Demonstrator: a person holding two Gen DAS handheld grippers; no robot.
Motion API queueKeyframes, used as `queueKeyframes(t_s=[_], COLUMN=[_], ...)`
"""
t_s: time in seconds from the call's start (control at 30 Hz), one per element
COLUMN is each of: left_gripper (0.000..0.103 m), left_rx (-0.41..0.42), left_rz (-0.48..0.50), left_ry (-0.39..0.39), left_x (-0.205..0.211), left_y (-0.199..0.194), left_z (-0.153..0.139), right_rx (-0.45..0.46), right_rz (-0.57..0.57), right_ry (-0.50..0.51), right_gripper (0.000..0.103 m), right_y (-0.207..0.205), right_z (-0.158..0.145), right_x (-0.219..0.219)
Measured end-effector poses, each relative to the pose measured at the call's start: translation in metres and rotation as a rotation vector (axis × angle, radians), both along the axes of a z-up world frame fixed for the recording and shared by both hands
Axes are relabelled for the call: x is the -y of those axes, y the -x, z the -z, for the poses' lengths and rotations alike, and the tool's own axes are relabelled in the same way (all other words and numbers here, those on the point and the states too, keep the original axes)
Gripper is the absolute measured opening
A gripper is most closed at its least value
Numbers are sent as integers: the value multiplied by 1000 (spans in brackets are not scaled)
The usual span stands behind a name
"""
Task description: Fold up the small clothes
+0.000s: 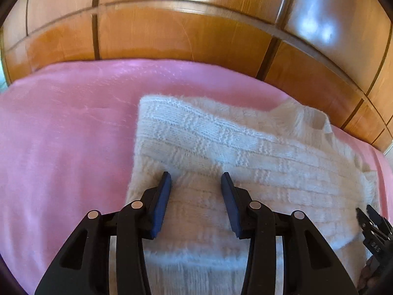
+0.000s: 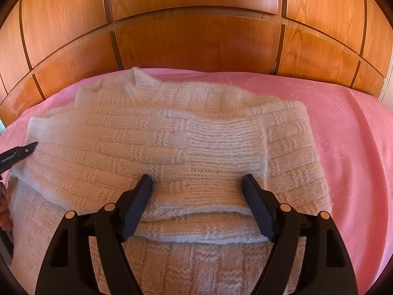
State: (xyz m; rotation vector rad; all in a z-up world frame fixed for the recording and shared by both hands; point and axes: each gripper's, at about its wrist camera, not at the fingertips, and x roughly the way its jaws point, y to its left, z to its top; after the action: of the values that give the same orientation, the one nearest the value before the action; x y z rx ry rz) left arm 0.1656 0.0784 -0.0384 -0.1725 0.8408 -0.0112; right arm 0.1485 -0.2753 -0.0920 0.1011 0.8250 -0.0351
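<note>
A white knitted sweater [image 1: 245, 152] lies on a pink bedcover [image 1: 61, 135], with its sleeves folded in across the body. My left gripper [image 1: 196, 180] is open and empty, hovering over the sweater's left part. In the right wrist view the sweater [image 2: 159, 142] fills the middle, a folded sleeve lying across it. My right gripper [image 2: 197, 182] is open and empty, just above the near folded edge. The right gripper also shows at the right edge of the left wrist view [image 1: 368, 217], and the left gripper's tip at the left edge of the right wrist view [image 2: 30, 146].
A wooden wardrobe [image 2: 196, 39] with panelled doors stands right behind the bed. The pink bedcover [image 2: 348, 135] extends to the right of the sweater and to its left in the left wrist view.
</note>
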Motion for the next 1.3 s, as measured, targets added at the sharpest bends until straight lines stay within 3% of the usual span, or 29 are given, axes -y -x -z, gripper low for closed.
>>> queueKeyframes(t_s=[0.07, 0.13, 0.2, 0.57, 0.67, 0.73, 0.9, 1.3], left_gripper=[51, 52, 64, 65, 65, 65, 65, 65], left_rx=[18, 58, 88, 116, 119, 115, 99, 46], left_rz=[8, 17, 23, 9, 8, -2, -20, -49], left_ry=[-23, -45, -55, 1, 6, -3, -9, -24], left_x=[3, 7, 9, -3, -6, -10, -22, -51], left_y=[16, 34, 53, 121, 138, 148, 168, 202], left_z=[-10, -23, -33, -53, -53, -51, -45, -22], right_rx=[0, 0, -1, -6, -15, -29, -75, -141], right_rz=[-1, -1, -1, 6, 19, 38, 55, -38], right_ry=[-2, -2, -1, 28, 60, 80, 55, 63], right_gripper=[76, 77, 77, 81, 88, 101, 101, 101], right_y=[0, 0, 0, -1, -2, -3, 4, 83], right_z=[0, 0, 0, -1, -2, -3, -12, -6], right_x=[0, 0, 0, -1, -3, -3, 5, 1])
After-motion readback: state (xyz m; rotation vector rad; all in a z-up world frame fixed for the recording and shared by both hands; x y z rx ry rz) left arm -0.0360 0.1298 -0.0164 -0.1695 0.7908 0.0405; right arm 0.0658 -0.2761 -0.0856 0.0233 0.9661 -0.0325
